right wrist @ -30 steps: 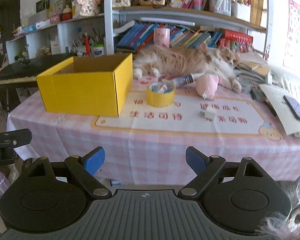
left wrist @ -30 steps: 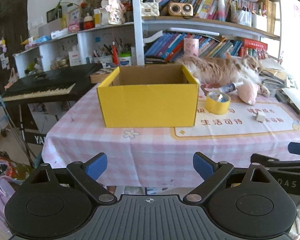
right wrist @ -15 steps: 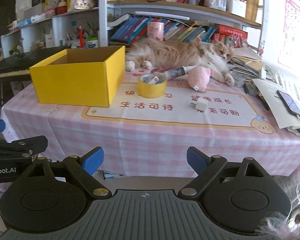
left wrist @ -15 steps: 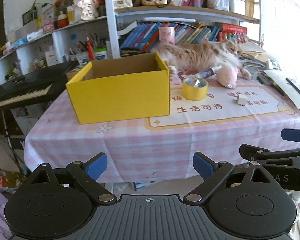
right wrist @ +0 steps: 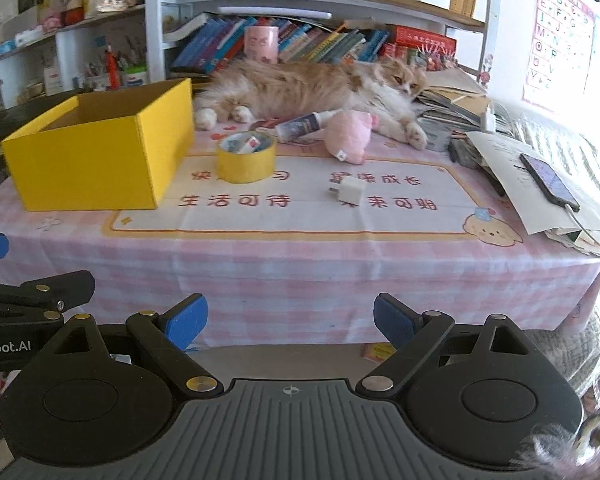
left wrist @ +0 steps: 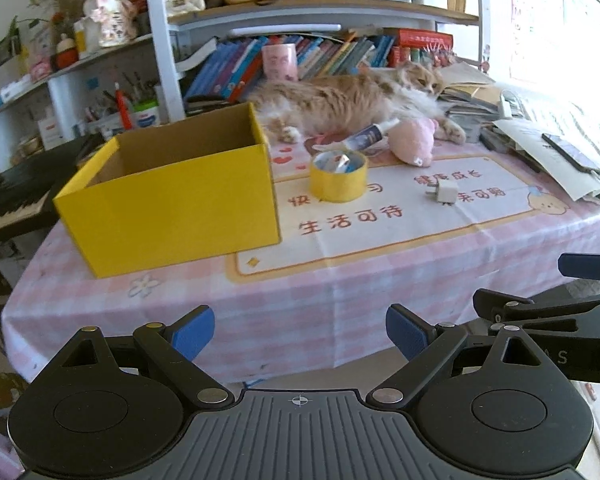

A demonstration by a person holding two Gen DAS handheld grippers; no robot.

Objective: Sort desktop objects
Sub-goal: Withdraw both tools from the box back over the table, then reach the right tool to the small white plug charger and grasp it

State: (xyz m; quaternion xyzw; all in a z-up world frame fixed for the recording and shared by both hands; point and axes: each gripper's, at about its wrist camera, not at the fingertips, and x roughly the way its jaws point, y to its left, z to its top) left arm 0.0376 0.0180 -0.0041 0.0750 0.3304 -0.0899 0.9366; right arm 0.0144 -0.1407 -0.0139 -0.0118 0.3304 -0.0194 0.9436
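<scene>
Left gripper (left wrist: 300, 330) is standing wide, its blue pads (left wrist: 192, 331) holding nothing, short of the table (left wrist: 292, 300) edge. Ahead of it and to the left, the yellow box (left wrist: 172, 208) is sitting open-topped on the pink checked cloth. Ahead, slightly right of its midline, the roll of yellow tape (left wrist: 339, 183) is lying flat just beside the box, with small items inside its core. Farther right, the white charger plug (left wrist: 444, 192) is resting on the printed mat.

Right gripper (right wrist: 290, 320) is likewise gaping, empty, before the table edge. The box (right wrist: 96, 156) is lying ahead to its left; the tape (right wrist: 246, 162) ahead, slightly left; the plug (right wrist: 350, 191) ahead, slightly right. Beyond the tape, a small bottle (right wrist: 300, 125) is lying on its side, touching a pink plush toy (right wrist: 348, 136). Behind both, a cat (right wrist: 312, 88) is stretching out along the table's far side. At far right, a phone (right wrist: 548, 178) is lying on papers.
</scene>
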